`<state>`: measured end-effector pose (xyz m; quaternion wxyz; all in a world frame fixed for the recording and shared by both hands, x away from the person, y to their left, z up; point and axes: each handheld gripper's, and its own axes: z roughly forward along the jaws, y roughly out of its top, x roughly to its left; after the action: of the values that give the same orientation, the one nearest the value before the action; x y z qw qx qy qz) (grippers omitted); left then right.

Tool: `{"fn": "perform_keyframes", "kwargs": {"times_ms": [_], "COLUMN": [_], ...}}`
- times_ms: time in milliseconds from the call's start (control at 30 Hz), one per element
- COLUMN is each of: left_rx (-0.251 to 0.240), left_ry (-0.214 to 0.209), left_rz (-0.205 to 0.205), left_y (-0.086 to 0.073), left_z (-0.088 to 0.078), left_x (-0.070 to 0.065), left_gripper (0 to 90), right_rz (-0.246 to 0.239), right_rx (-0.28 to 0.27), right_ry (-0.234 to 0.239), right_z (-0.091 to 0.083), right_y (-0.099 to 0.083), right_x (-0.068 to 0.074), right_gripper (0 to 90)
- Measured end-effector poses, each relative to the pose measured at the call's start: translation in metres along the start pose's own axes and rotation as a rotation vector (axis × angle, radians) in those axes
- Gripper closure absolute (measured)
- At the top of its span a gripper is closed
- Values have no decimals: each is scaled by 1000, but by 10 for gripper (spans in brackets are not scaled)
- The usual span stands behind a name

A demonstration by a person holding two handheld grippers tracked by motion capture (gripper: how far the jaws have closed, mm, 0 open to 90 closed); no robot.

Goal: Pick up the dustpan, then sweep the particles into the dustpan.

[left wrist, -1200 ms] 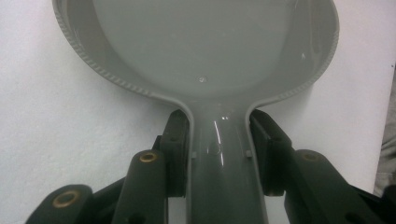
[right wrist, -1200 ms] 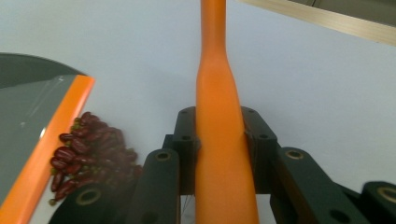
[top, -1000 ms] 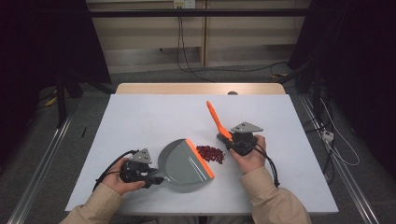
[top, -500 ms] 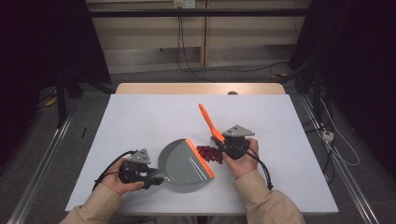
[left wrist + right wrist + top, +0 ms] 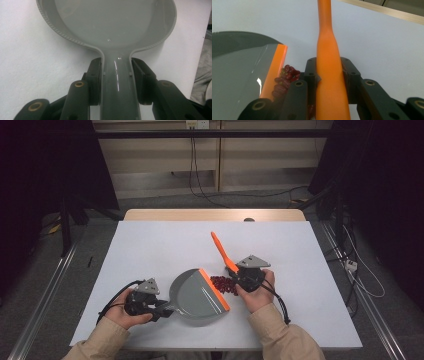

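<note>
Grey, smooth plastic forms the dustpan (image 5: 197,295); your left gripper (image 5: 159,309) is clamped on its narrow handle, the rounded pan lying flat on the white surface (image 5: 150,245) just right of that gripper. Its straight orange lip (image 5: 214,289) touches a small heap of dark red beans (image 5: 223,284). Your right gripper (image 5: 239,272), beside the heap, is closed tight on the orange brush handle (image 5: 222,251), which tapers and slants away up-left.

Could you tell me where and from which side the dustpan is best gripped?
Grip the dustpan by its narrow handle, coming from behind, opposite the orange lip. The handle fits between the jaws; the left gripper holds it so.
</note>
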<state>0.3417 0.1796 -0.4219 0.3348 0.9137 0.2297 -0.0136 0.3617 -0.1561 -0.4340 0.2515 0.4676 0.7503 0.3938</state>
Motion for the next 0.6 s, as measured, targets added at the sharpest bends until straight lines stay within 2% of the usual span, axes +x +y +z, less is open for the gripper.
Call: {"fn": "perform_keyframes", "kwargs": {"times_ms": [100,367,400,600], "left_rx": [-1,13,5,4], "left_ry": [-3,-6,-9,-8], "left_rz": [-8,15,4,3], "left_y": [1,3,3,3], "left_z": [1,4,5,5], "left_x": [-1,-1,-1,-1], "left_gripper": [625,625,625,625], "right_rz": [7,11,12,31], "right_rx": [-3,-13,-14,-24], "right_ry": [7,20,22,35], "right_z": [0,2,2,3], "right_y": [0,1,0,0], "right_x": [1,9,10,12], "right_gripper": [710,709,709,709]}}
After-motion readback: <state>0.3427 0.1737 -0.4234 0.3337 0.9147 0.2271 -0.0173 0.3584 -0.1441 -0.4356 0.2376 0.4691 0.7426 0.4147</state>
